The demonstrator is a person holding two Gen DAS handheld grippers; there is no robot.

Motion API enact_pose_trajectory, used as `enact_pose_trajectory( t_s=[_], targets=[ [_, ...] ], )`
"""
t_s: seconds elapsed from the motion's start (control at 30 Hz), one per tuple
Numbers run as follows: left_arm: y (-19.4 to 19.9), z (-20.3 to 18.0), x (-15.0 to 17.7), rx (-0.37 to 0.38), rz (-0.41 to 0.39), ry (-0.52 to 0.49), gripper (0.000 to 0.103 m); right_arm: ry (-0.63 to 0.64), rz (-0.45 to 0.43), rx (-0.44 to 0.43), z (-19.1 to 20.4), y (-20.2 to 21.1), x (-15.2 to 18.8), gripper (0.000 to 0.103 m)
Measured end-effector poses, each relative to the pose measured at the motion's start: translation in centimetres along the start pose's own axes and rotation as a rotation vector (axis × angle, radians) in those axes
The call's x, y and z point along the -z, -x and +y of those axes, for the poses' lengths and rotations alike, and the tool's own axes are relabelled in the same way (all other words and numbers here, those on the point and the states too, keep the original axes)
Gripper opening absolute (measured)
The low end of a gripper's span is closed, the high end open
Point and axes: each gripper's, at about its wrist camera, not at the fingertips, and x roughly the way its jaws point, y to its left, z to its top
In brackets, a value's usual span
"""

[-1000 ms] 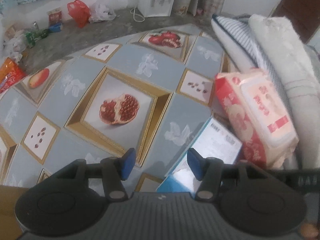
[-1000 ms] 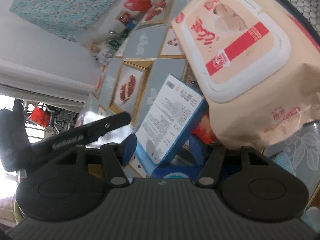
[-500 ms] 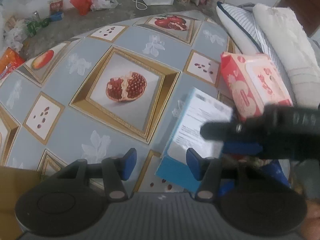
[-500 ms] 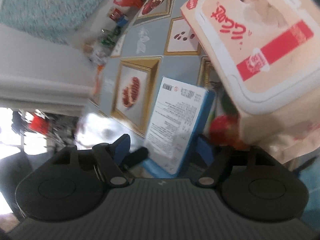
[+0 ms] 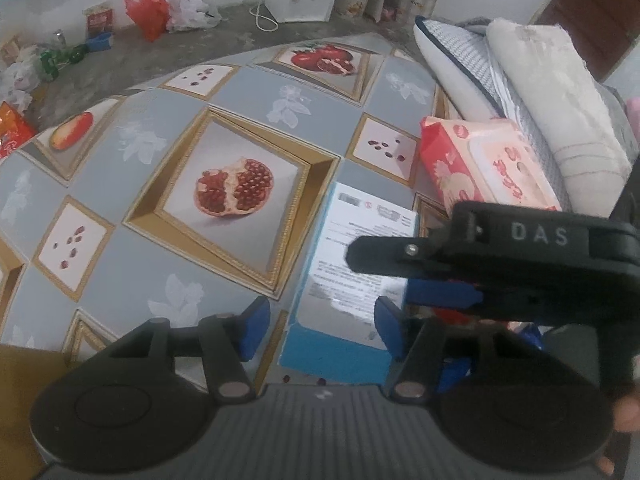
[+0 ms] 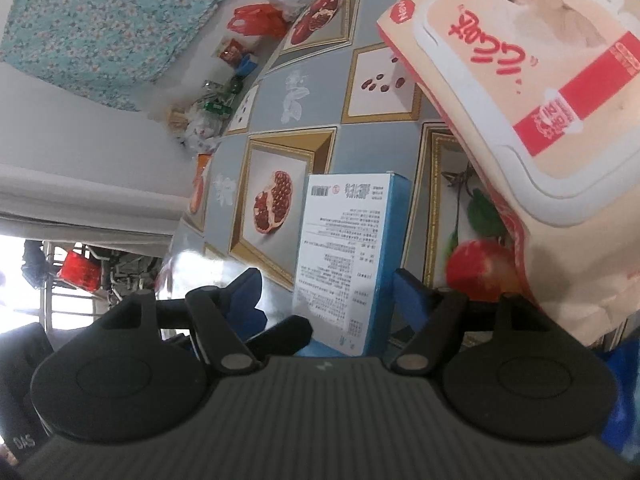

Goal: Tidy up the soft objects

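Since before, right tool (image 6: pixel 326 286) moved to straddle blue box (image 6: pixel 344 248), unclenched; only its view shows the gap.

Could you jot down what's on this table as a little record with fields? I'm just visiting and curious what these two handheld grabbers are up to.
surface: tablecloth printed with pomegranates
blue box: lying flat between the open fingers of both grippers, not pinched
wipes pack: pink and red, beside the box, leaning on the pillows
pillows: stacked at the table's edge
left gripper: open, over the box's near end
right gripper: open, straddling the box
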Motion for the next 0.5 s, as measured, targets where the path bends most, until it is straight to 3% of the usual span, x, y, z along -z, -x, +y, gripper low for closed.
enact_pose_trajectory(
  t_s=[0.2, 0.5],
  targets=[
    [-1.3, -0.5, -0.1, -0.005, 0.027, -0.011, 0.054, -0.014, -0.006, -0.011, 0.0, -1.0, -0.3, 0.068],
    [-2.2, 0.7, -0.6, 0.022, 0.043, 0.095, 0.057, 0.024, -0.018, -0.033, -0.3, -1.1, 0.0, 0.053]
  ],
)
